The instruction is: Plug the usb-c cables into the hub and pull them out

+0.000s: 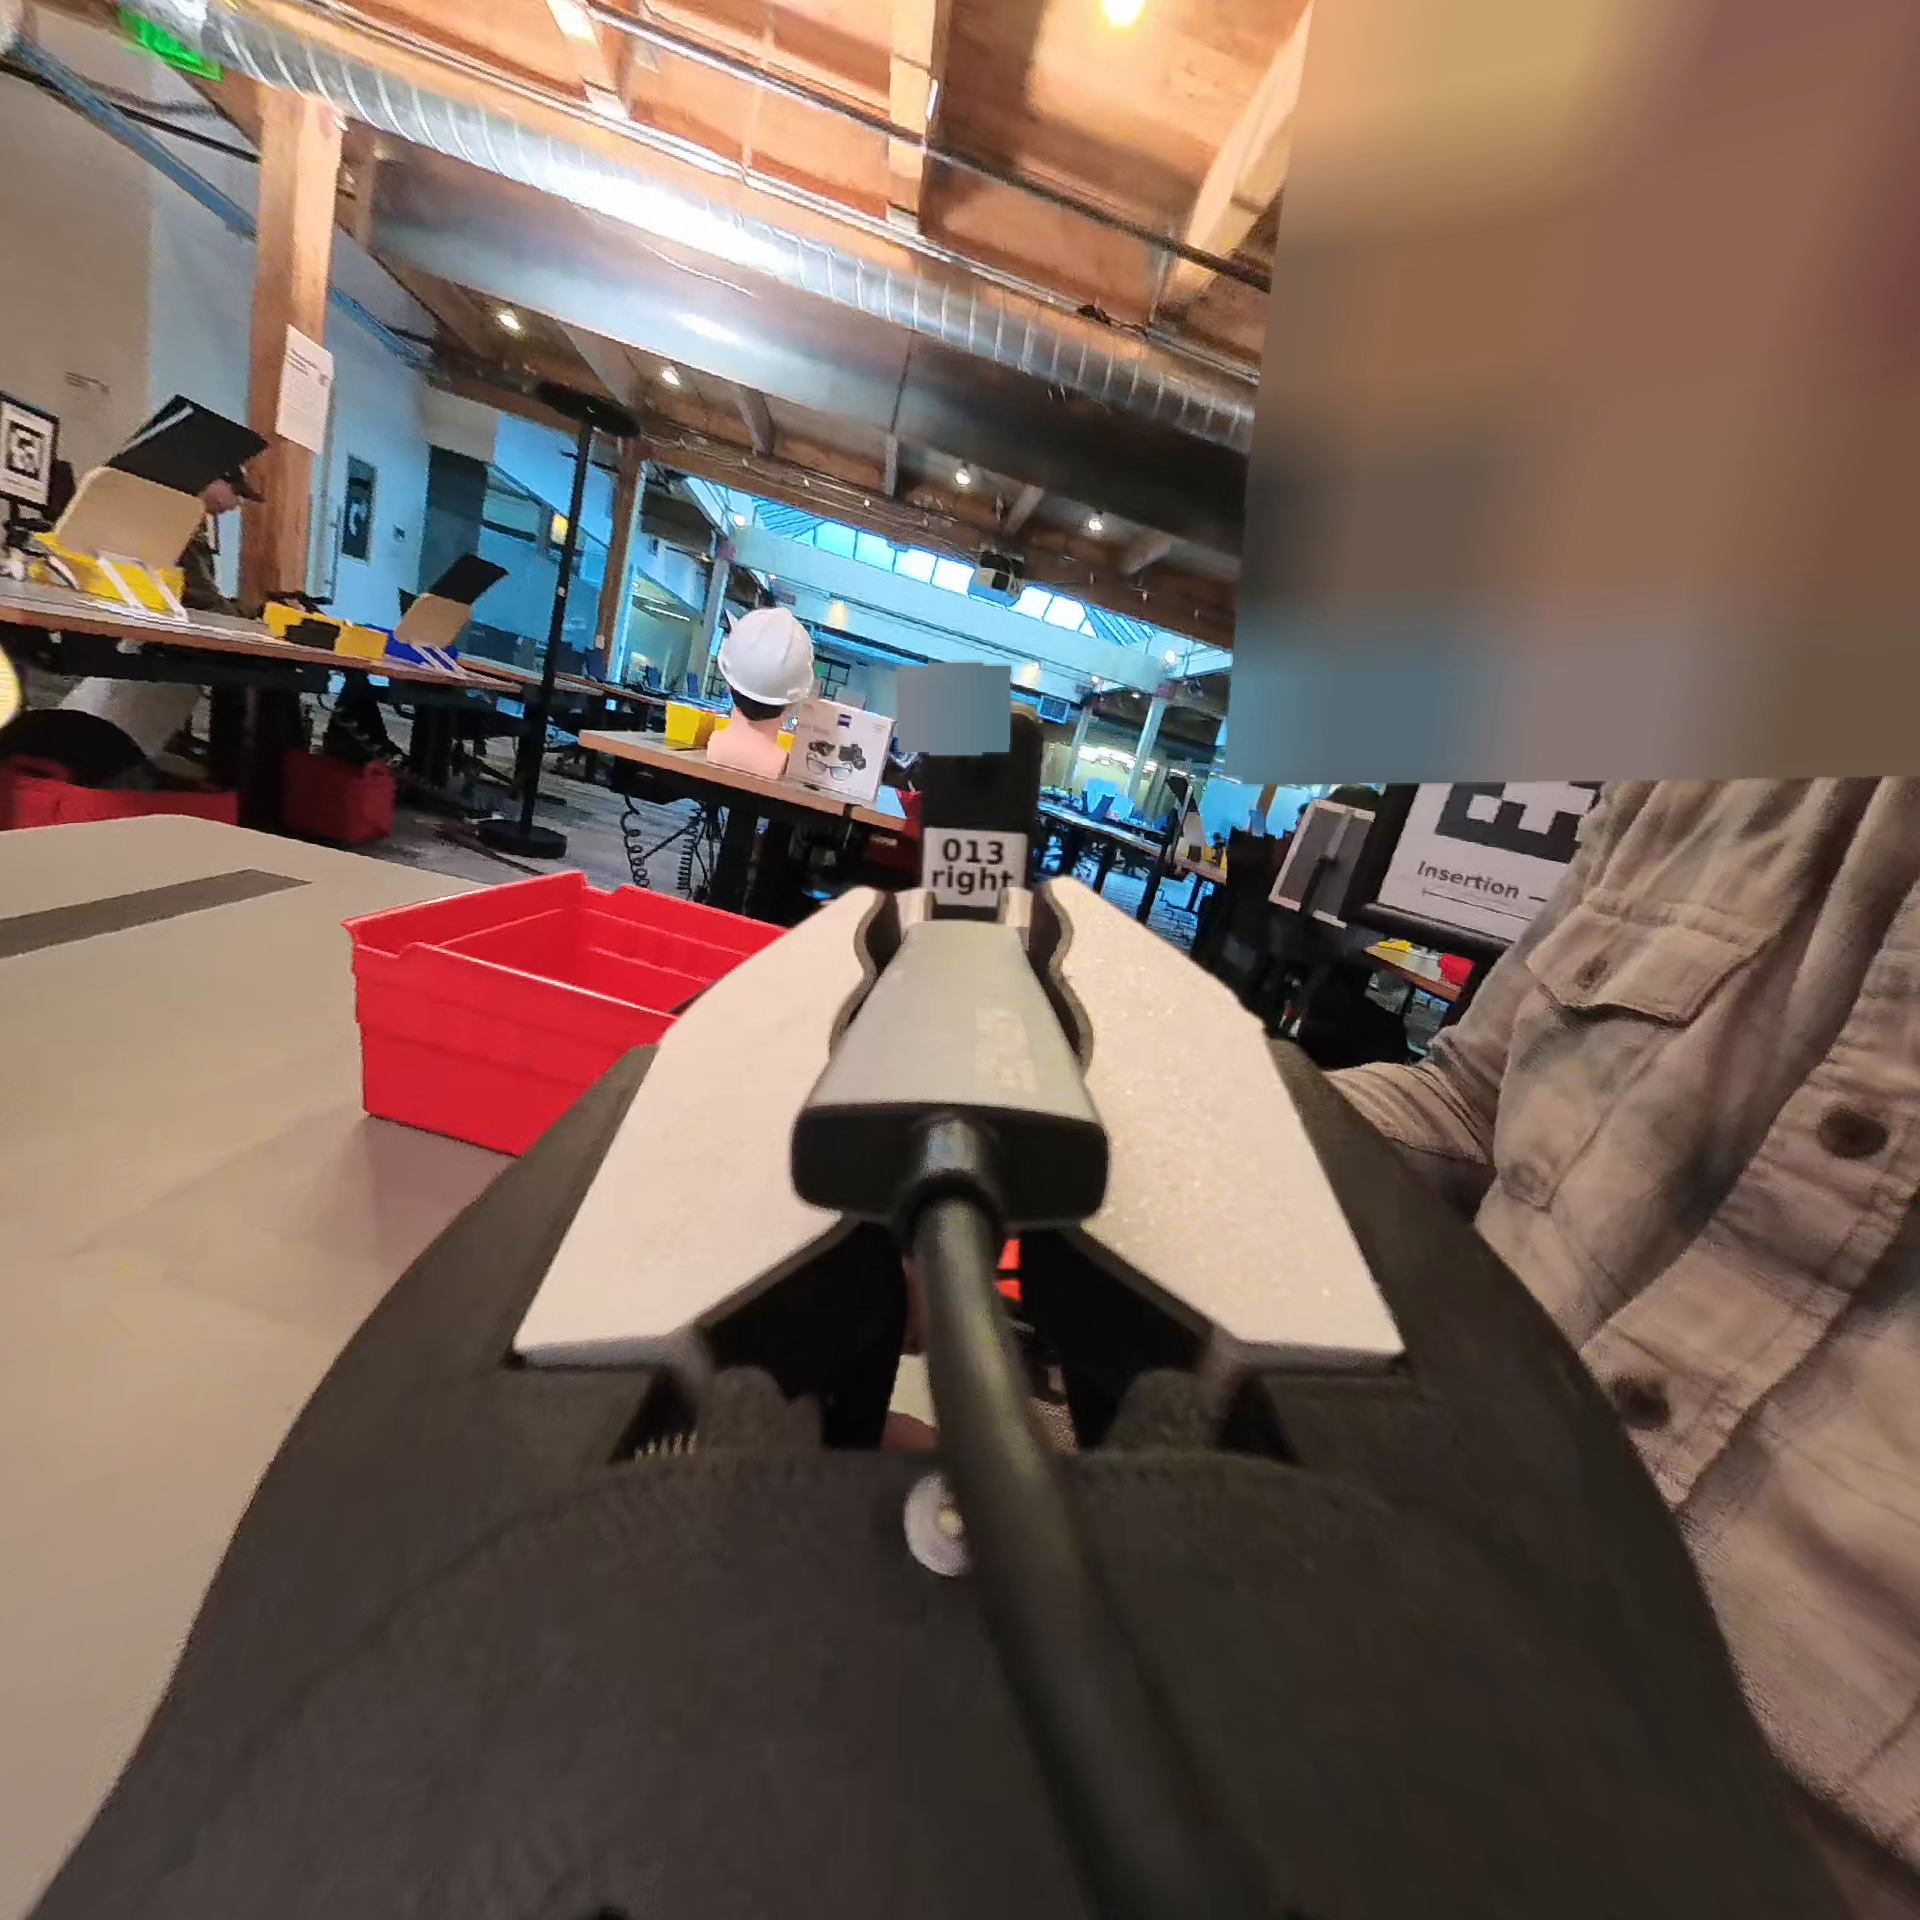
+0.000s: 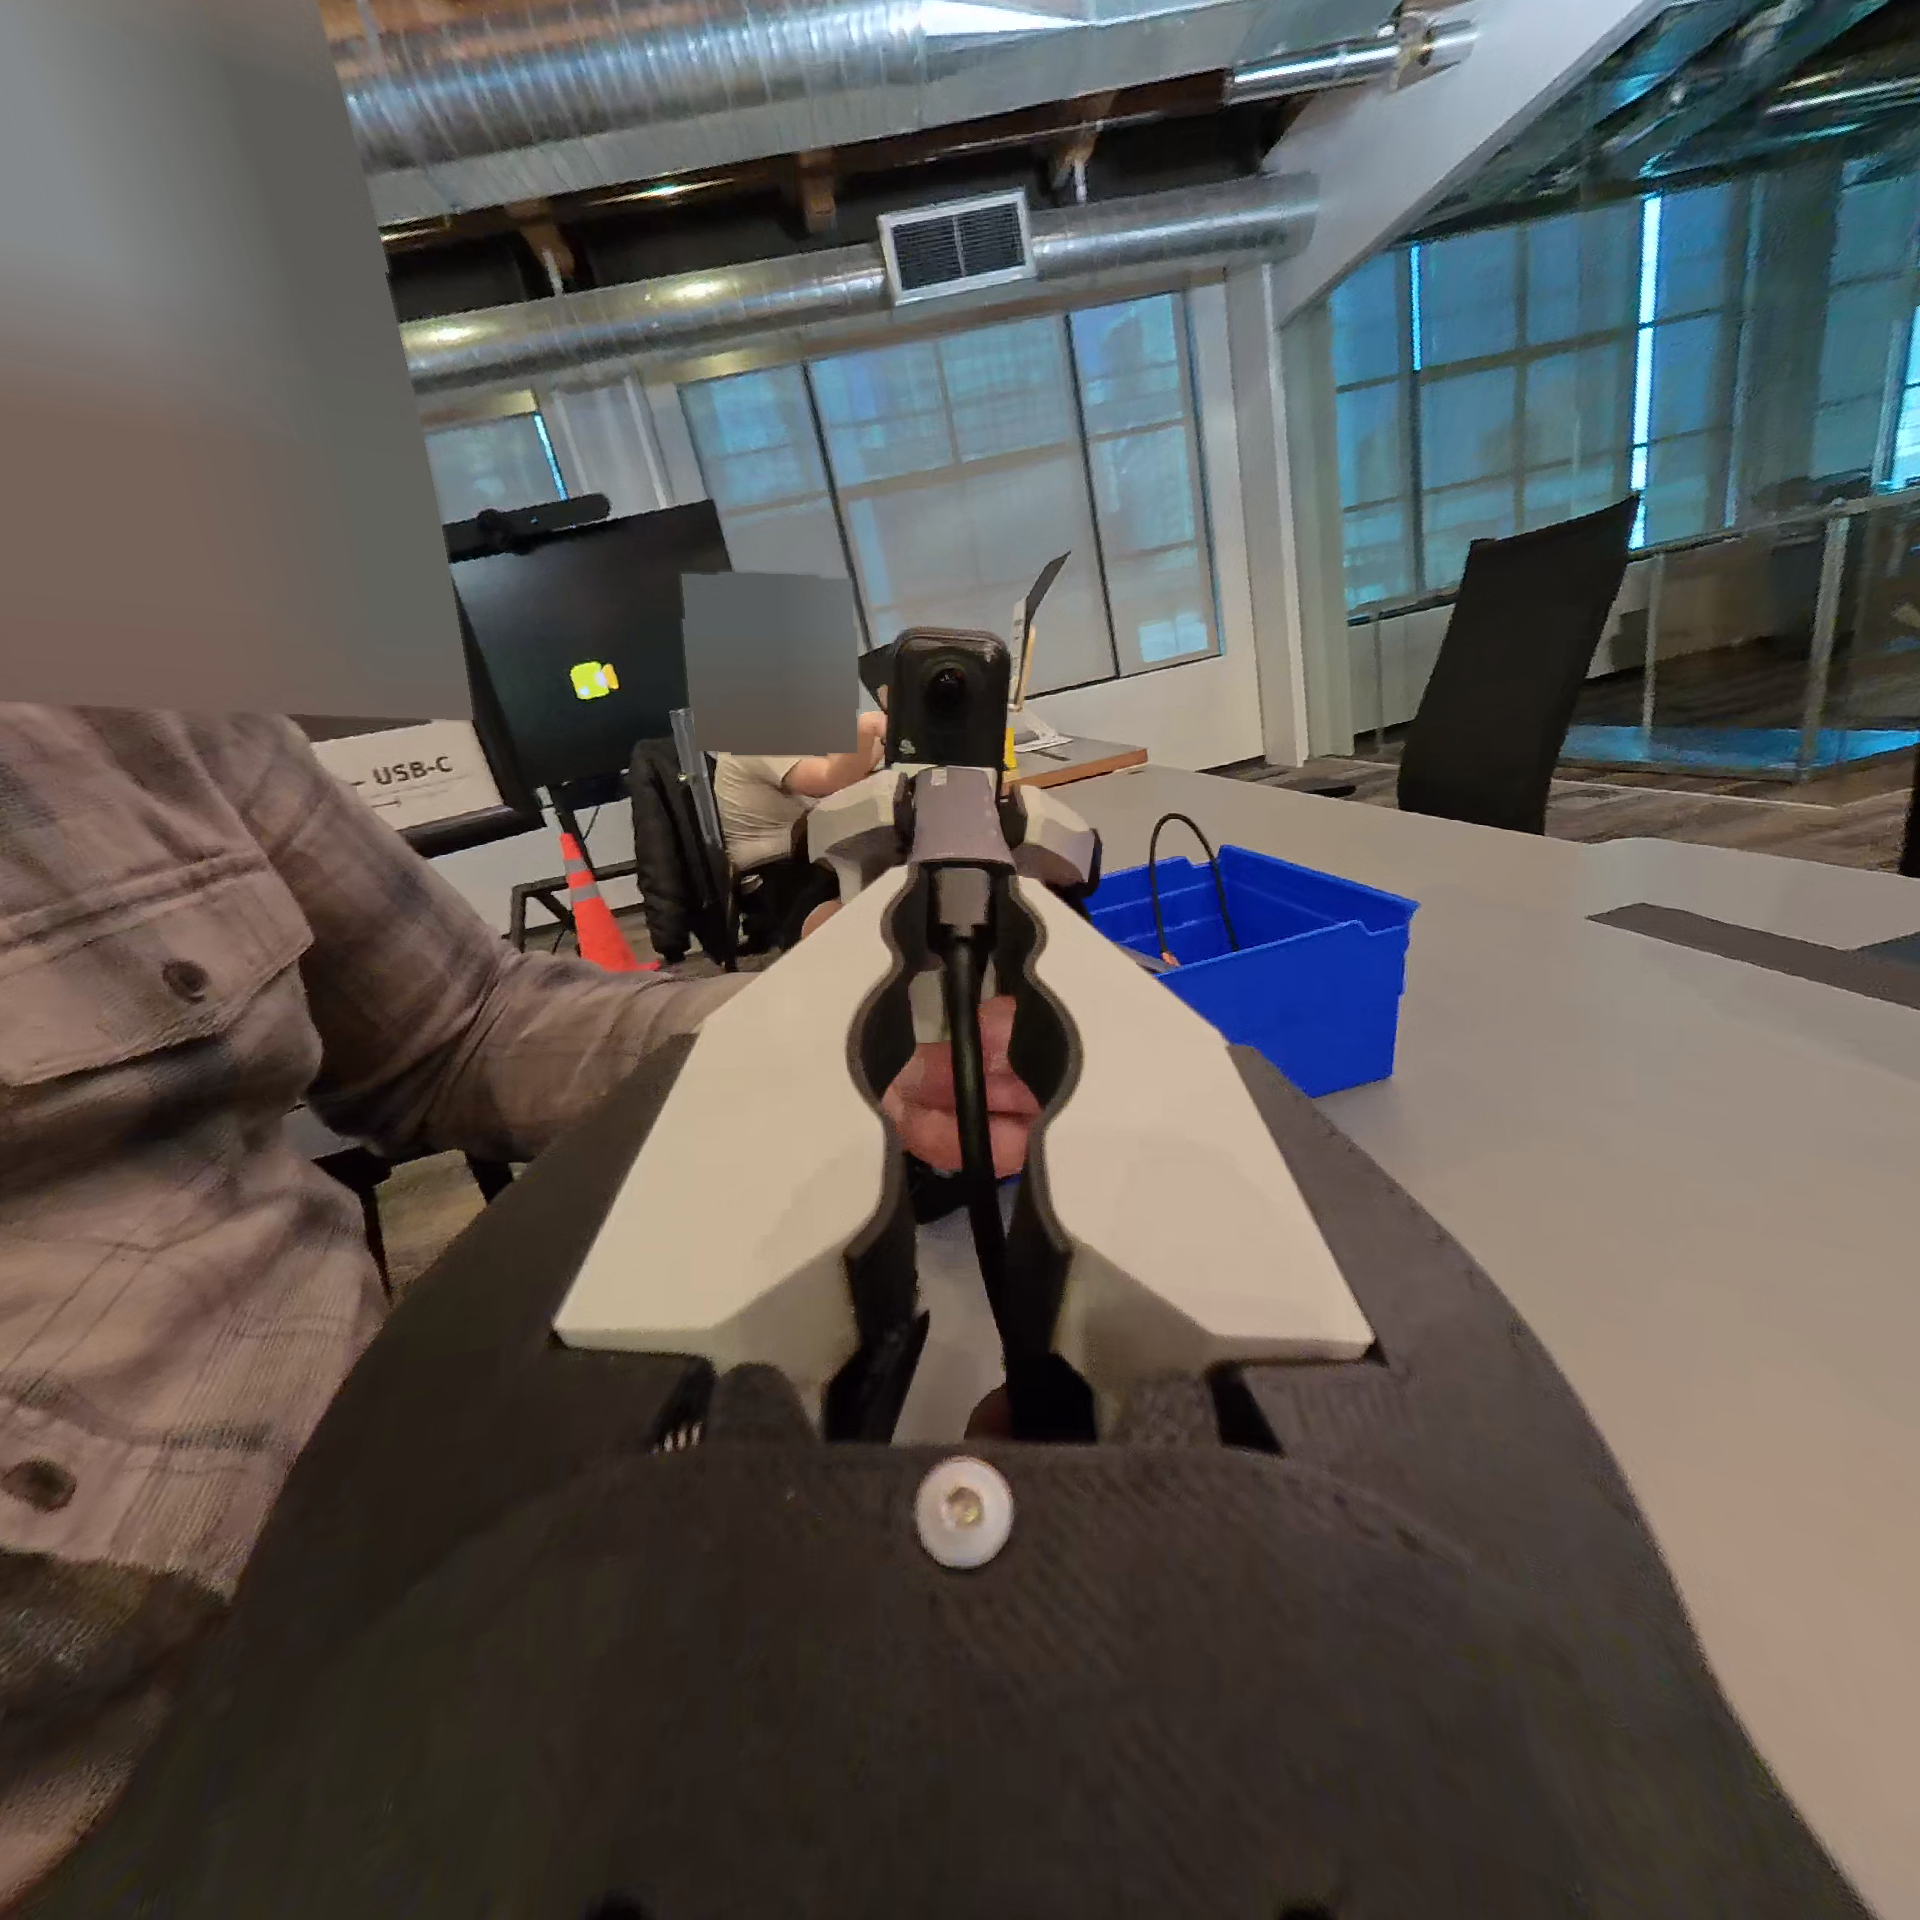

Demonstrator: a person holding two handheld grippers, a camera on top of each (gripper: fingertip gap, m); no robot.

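Grey, flat aluminium hub sits clamped between the left gripper fingers, its thick black lead trailing back toward the camera; a red plastic bin stands left of them on the grey worktop. Right gripper fingers pinch a black usb-c cable at its plug, tip touching the hub just ahead; a blue plastic bin stands to their right.

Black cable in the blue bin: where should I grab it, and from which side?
Take the black cable at its loop, which arches up above the rim of the blue bin. Come down from above and pinch across the strand. Its orange-tipped end lies low inside the bin and looks harder to reach.
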